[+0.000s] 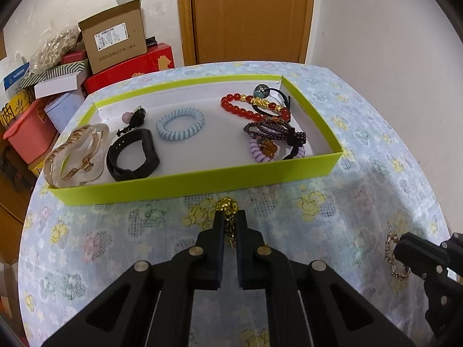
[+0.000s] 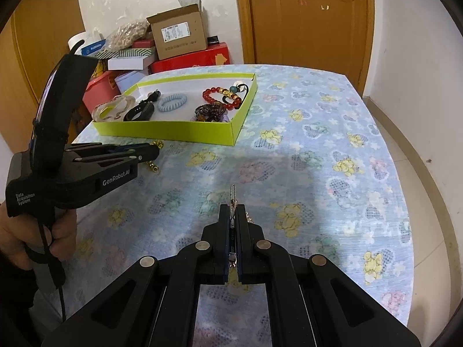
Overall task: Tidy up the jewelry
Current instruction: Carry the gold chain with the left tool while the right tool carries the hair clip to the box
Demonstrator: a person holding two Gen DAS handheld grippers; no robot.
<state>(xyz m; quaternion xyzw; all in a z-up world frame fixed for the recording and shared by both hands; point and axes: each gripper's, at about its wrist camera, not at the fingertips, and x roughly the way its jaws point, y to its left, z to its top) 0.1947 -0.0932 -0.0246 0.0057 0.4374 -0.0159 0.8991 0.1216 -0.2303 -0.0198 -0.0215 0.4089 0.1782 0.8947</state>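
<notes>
While clamped, both tongs (image 1: 230, 217) (image 2: 233, 211) pinch gold chains (image 1: 228, 206).

Floral-clothed table (image 1: 361, 173), green tray (image 1: 202, 182) resting on it

Both fisheye views are evenly and fairly brightly lit, probably from overhead. Soft shadows fall on the tablecloth (image 2: 303, 150) just ahead of the right gripper (image 2: 231, 211) and beneath the left gripper (image 1: 230, 217). Edges bow strongly, corners vignette black, and detail is slightly soft.
</notes>
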